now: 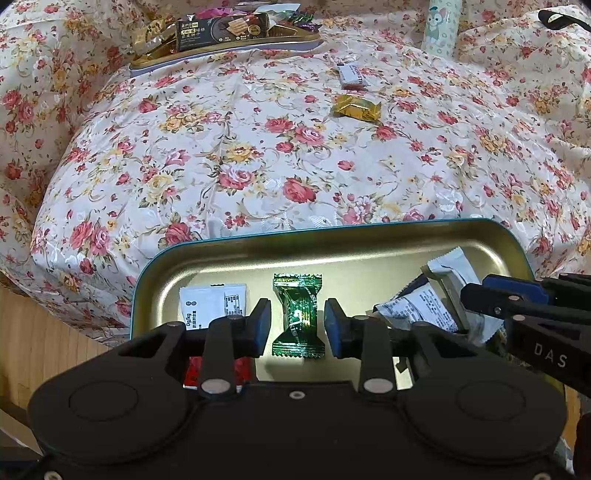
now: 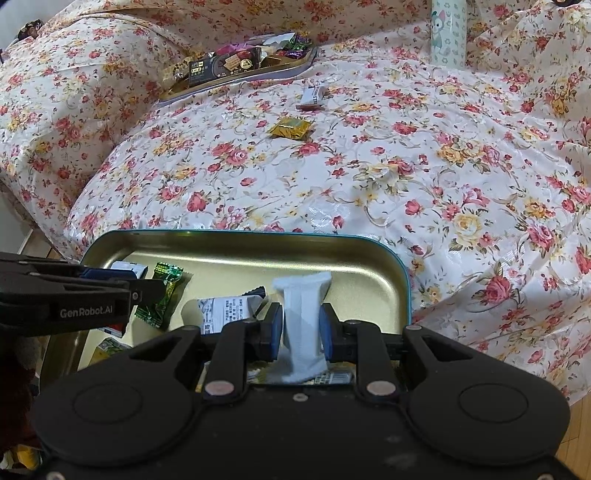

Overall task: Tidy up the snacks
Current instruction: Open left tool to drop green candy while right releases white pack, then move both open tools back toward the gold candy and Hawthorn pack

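Note:
A gold tin tray with a teal rim (image 1: 332, 251) (image 2: 258, 254) lies at the near edge of the floral cloth. My left gripper (image 1: 297, 326) is open over it, its pads on either side of a green wrapped candy (image 1: 298, 314) (image 2: 162, 295) without touching it. My right gripper (image 2: 301, 326) is shut on a white snack packet (image 2: 303, 317) (image 1: 454, 269) and holds it over the tray's right part. White printed packets (image 1: 212, 301) (image 2: 229, 308) lie in the tray. A gold candy (image 1: 356, 107) (image 2: 291, 128) and a white bar (image 1: 352, 75) (image 2: 312, 96) lie on the cloth.
A second tray (image 1: 221, 51) (image 2: 236, 79) full of snacks sits at the far left. A pale patterned tube (image 1: 441, 26) (image 2: 448, 33) stands at the back. A red packet (image 1: 192, 369) lies under my left gripper. Wooden floor (image 1: 44, 343) shows at the near left.

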{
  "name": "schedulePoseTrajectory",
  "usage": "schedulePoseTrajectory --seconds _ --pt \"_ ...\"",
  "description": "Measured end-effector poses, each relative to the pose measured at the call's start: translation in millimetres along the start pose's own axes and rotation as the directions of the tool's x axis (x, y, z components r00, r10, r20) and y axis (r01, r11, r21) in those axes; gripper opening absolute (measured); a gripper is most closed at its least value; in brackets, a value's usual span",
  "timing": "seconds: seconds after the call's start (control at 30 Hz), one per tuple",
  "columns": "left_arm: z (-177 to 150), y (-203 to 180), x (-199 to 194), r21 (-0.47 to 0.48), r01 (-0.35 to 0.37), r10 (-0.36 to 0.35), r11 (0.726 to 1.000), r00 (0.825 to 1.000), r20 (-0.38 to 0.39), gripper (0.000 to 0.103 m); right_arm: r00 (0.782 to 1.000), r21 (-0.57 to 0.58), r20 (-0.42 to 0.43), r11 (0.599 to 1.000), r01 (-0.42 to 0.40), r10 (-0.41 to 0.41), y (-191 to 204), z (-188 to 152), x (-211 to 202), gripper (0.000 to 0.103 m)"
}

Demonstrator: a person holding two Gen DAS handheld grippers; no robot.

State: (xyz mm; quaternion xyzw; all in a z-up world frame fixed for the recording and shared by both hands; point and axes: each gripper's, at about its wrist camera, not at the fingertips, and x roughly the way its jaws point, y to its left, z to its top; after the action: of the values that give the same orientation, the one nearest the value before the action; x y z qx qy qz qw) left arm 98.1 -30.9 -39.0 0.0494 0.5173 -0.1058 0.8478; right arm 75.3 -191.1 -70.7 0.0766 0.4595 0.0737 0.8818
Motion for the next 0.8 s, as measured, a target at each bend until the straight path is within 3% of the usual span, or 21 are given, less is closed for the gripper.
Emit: schedulePoseTrajectory --seconds 0.23,0.5,0.67,0.8 --pt "-2 -1 -4 0.005 -0.001 0.001 1.000 1.000 0.013 0.042 1.000 0.003 0.010 1.000 -0.012 0.012 1 -2 -5 0.024" --pt "0 2 -23 -0.025 0.017 -0.013 1.000 0.990 0.141 0.054 0.998 -0.023 0.063 1.000 -0.016 0.017 2 -3 -18 0.030" --pt "7 5 -35 -0.021 0.017 -0.011 1.000 0.970 0.244 0.061 0.993 -0.034 0.119 0.999 -0.018 0.022 1 1 -28 0.040" --pt "18 6 -44 0.009 -0.015 0.011 1.000 0.940 0.340 0.067 0.985 -0.045 0.173 0.999 -0.014 0.021 0 12 -35 0.043"
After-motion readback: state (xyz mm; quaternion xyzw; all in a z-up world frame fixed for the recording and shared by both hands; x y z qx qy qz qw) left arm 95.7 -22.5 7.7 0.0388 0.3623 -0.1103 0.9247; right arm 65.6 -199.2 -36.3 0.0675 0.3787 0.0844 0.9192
